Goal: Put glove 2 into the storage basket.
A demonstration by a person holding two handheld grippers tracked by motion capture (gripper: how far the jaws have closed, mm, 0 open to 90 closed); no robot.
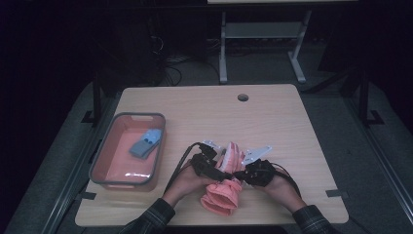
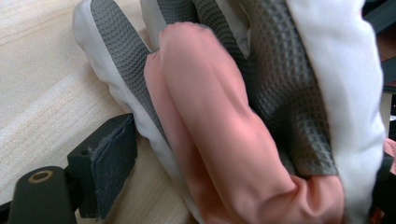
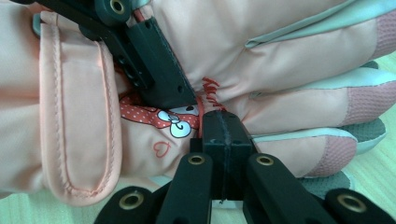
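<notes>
Right gripper view looks along the right tongs [image 3: 223, 140], whose jaws are pressed together; they sit against the back of a padded salmon-pink winter glove with pale mint trim and a small cartoon patch [image 3: 289, 70], and whether a pinch of fabric lies between them I cannot tell. The left tongs [image 3: 154, 65] come in from above in that view, one jaw laid across the glove near its cuff. In the left gripper view one black jaw stands clear of the glove's grey waffle-textured palm [image 2: 280, 93], the other jaw is hidden, so I cannot tell whether those tongs grip. Judging by this, the two hands steady the glove from both sides to turn or straighten it.

From above, the glove lies near the front edge of the light wooden tabletop [image 1: 302, 126], between both hands. Well to the left sits a grey-rimmed orange plastic bin [image 1: 113, 171] holding a blue and grey glove [image 1: 146, 143].
</notes>
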